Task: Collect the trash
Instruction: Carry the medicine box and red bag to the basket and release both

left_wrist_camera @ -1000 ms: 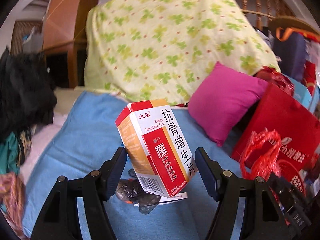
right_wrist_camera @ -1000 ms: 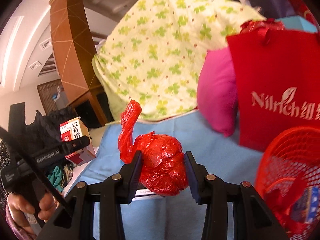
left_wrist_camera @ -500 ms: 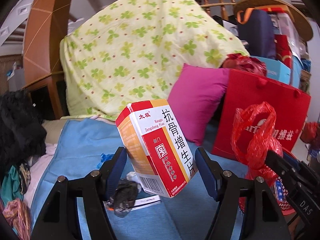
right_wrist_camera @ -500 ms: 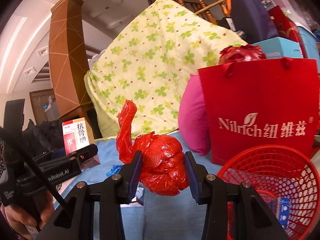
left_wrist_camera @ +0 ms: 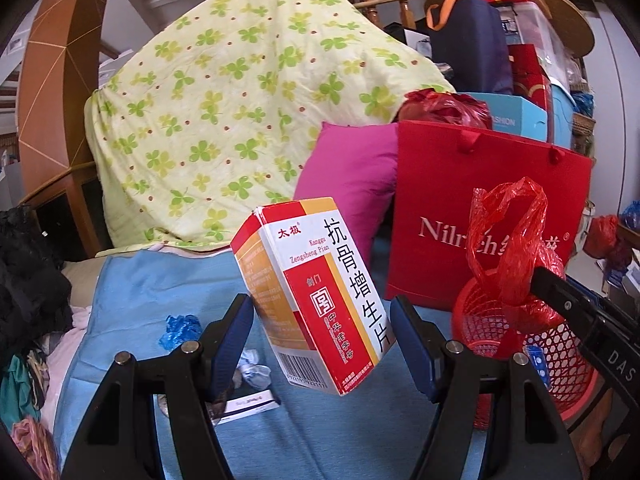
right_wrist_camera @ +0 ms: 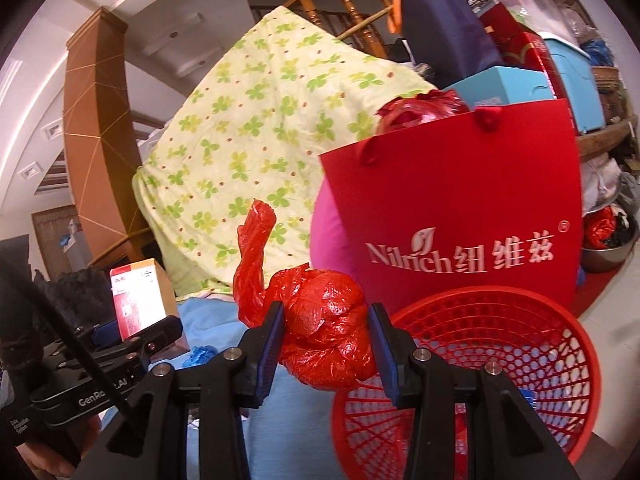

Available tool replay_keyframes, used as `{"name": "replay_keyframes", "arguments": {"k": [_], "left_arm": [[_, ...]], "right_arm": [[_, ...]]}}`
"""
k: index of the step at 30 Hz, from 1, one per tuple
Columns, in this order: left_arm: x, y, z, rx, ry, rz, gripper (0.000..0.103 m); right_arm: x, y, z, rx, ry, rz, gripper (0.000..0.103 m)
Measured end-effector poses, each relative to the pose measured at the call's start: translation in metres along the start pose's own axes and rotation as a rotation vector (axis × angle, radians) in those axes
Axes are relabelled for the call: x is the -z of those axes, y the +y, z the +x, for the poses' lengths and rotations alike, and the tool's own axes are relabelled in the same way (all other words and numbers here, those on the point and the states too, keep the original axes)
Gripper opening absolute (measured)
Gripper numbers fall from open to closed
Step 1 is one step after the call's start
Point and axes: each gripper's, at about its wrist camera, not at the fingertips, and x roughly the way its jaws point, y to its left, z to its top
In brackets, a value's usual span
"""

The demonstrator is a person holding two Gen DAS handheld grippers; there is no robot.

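My left gripper [left_wrist_camera: 322,336] is shut on a red, white and orange medicine box [left_wrist_camera: 316,296], held tilted above the blue sheet [left_wrist_camera: 132,300]. The box also shows in the right wrist view [right_wrist_camera: 138,300]. My right gripper [right_wrist_camera: 326,340] is shut on a crumpled red plastic bag [right_wrist_camera: 326,340], held just left of the rim of a red mesh basket [right_wrist_camera: 500,344]. The bag [left_wrist_camera: 512,264] and the basket [left_wrist_camera: 560,364] also show at the right of the left wrist view.
On the sheet lie a blue wrapper [left_wrist_camera: 180,330], a crumpled white paper [left_wrist_camera: 254,372] and a flat white card [left_wrist_camera: 252,402]. A red Nilrich paper bag [right_wrist_camera: 472,216], a pink cushion [left_wrist_camera: 352,176] and a clover-print quilt [left_wrist_camera: 240,100] stand behind. Dark clothes [left_wrist_camera: 28,276] lie at left.
Both grippers have swung to the right with their loads. The red basket has come fully into view under the right gripper, and the red bag now hangs at its rim.
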Motion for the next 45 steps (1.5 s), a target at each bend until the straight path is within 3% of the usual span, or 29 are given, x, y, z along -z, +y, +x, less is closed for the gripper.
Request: {"name": "replay_keyframes", "arguments": {"k": [30,33,45], "left_arm": [[0.002,-0.061,0.03,0.121,0.048,0.042,0.072],[0.003,-0.068,0.032,0.157,0.054,0.038,0.072],[0.014,-0.112,0.055,0.416,0.12,0.045,0.074]], "right_arm": [[-0.008,-0.088,-0.009,0.159,0.003,0.172,0.046],[-0.008,-0.098,-0.01,0.177,0.001,0.187,0.047],[-0.009,-0.134,-0.013,0.215,0.014,0.274,0.049]]}}
